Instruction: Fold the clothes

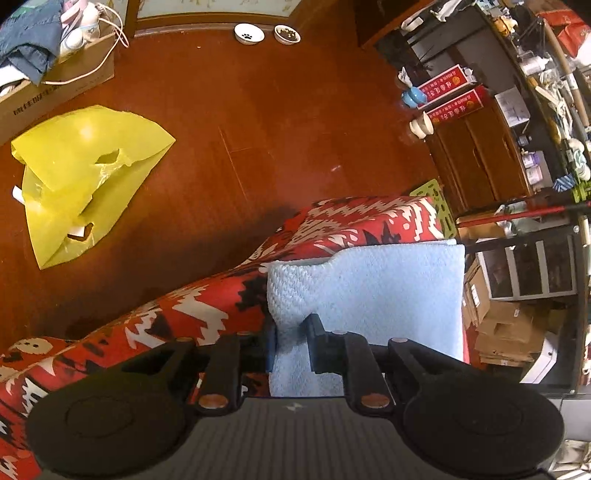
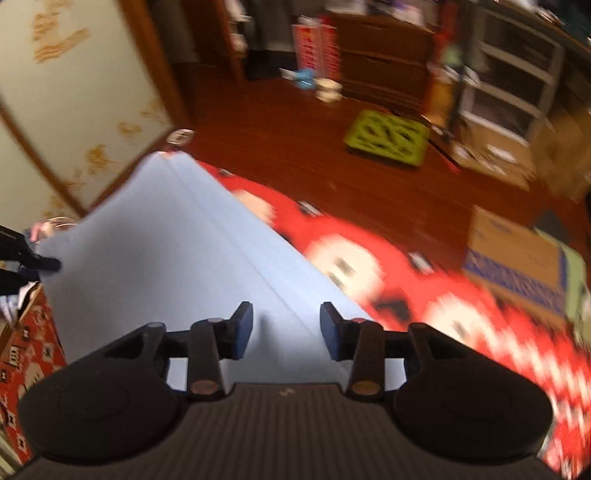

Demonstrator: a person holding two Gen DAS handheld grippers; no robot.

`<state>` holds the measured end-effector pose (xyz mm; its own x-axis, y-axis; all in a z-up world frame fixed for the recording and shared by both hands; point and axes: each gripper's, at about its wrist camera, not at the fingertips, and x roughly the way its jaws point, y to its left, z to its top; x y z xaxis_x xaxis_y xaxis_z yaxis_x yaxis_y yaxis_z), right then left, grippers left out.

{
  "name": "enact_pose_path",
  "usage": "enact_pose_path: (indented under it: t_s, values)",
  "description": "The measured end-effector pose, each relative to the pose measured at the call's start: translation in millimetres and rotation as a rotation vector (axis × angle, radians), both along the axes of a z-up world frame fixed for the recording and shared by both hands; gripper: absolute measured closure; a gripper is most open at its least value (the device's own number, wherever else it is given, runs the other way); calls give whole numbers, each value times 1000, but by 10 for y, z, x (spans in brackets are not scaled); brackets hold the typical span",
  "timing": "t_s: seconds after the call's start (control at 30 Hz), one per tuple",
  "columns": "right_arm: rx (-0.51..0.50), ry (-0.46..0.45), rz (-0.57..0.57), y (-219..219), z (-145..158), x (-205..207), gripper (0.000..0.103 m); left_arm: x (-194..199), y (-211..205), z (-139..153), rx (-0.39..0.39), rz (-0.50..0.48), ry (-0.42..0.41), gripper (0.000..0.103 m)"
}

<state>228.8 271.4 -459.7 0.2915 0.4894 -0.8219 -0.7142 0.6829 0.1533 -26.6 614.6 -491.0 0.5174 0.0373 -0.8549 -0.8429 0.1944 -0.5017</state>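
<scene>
Left tongs (image 1: 291,341): closed down on an edge of the light blue knit garment (image 1: 369,291), fabric pinched between the blue-padded fingers (image 1: 314,343).

Right tongs (image 2: 286,330): spread wide, nothing between the pads, held above the same garment; view heavily motion-blurred.

Light blue knit garment (image 2: 166,258): folded, with layered edges showing; lying on the red, white and black patterned cover (image 1: 207,306), near the cover's edge beside the floor. In the right wrist view, the left tongs (image 2: 48,264) visible at the garment's far left edge.

Patterned cover (image 2: 461,321): draped over a raised surface, kind of furniture beneath not discernible.

Floor (image 1: 258,110): dark reddish wood.

Yellow plastic bag (image 1: 81,177): flat on the floor, torn, well apart from the garment.

Two pet bowls (image 1: 249,33): by the wall, one with a paw print.

Cardboard box (image 1: 55,92): upper left, clothes heaped on top.

Green lattice stool (image 2: 386,138): on the floor beyond the cover.

Wooden cabinet (image 1: 476,155): red signs leaning against it.
</scene>
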Motion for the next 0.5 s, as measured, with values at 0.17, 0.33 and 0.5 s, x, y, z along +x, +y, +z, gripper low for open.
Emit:
enact_pose_path:
  t_s: [0.17,0.33,0.5]
  values:
    - [69,-15,134,779,-68,169,59,9,-16,17,13,-12,3,87]
    - [72,7,208,1434,-302,319,60,21,-53,69,34,-31,-20,87]
    - [48,-22,219,1549,-377,247,100,15,-153,225,62,-58,-84,95]
